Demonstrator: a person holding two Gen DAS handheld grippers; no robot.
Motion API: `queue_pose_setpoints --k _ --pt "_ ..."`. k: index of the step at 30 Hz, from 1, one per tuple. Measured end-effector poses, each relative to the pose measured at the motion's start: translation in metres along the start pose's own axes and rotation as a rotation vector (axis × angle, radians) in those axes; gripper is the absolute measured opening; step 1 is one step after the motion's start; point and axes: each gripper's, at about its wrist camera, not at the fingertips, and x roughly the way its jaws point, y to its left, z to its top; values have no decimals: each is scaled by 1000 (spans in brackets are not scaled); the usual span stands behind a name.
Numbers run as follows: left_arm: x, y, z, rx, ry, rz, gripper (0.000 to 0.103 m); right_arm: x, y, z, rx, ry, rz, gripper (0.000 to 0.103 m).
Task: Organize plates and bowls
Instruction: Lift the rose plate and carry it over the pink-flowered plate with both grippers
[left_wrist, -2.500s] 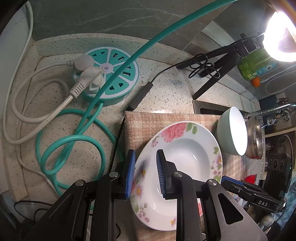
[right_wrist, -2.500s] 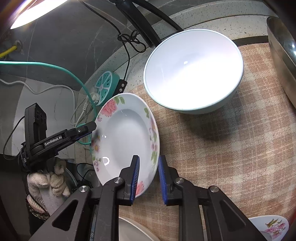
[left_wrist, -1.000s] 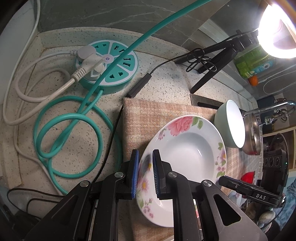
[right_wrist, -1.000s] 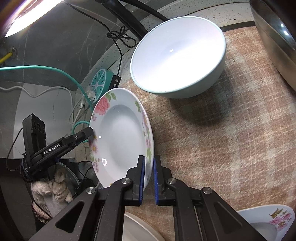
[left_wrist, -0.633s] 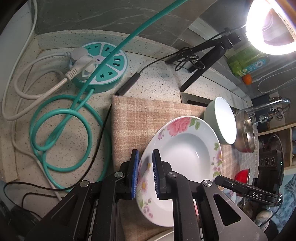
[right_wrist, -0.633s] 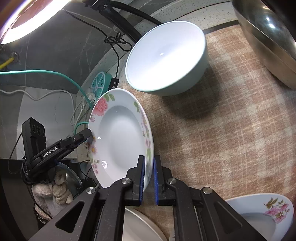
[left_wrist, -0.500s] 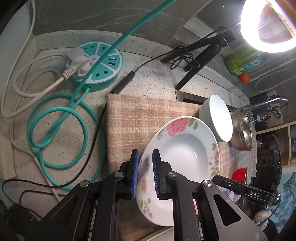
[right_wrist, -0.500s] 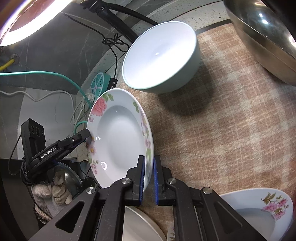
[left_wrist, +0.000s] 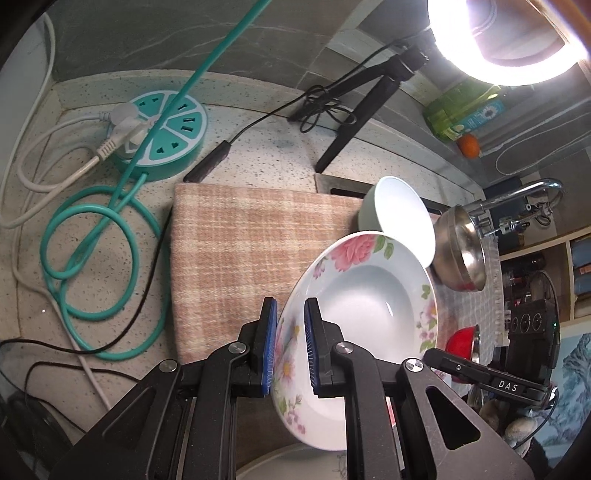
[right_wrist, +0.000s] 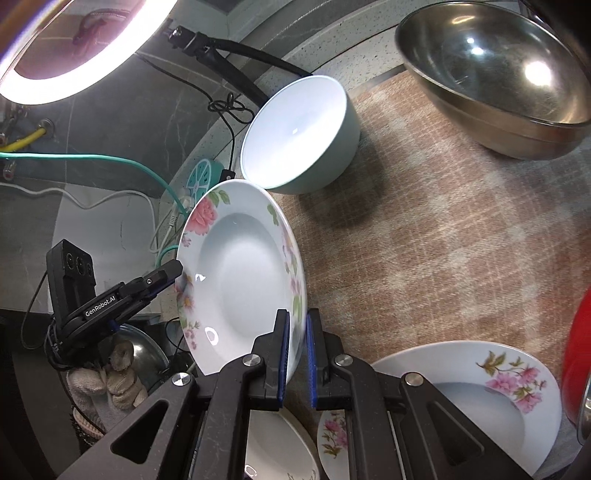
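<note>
Both grippers hold one deep white plate with pink flowers (left_wrist: 364, 306) (right_wrist: 240, 280) tilted in the air above the checked cloth (left_wrist: 236, 254) (right_wrist: 424, 236). My left gripper (left_wrist: 290, 347) is shut on its near rim. On the opposite rim my right gripper (right_wrist: 296, 354) is shut too. A pale green bowl (left_wrist: 397, 218) (right_wrist: 299, 136) stands on the cloth behind the plate. A steel bowl (left_wrist: 460, 247) (right_wrist: 495, 77) sits beyond it. Another flowered plate (right_wrist: 476, 398) lies on the cloth by the right gripper.
A teal round power strip (left_wrist: 162, 133) with coiled teal and white cables lies on the speckled counter at the left. A ring lamp (left_wrist: 506, 40) on a black tripod stands at the back. A red bowl (left_wrist: 461, 338) and more plates (right_wrist: 277, 443) lie below the grippers.
Both grippers have lifted the flowered plate off the cloth and carried it away from the power strip, towards the green bowl. A second flowered plate has come into the right wrist view.
</note>
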Motion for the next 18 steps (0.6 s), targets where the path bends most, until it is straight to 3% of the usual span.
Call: queue_pose_setpoints --k 18 --pt "10 -51 -34 18 12 -28 13 -35 -42 -21 24 -28 16 8"
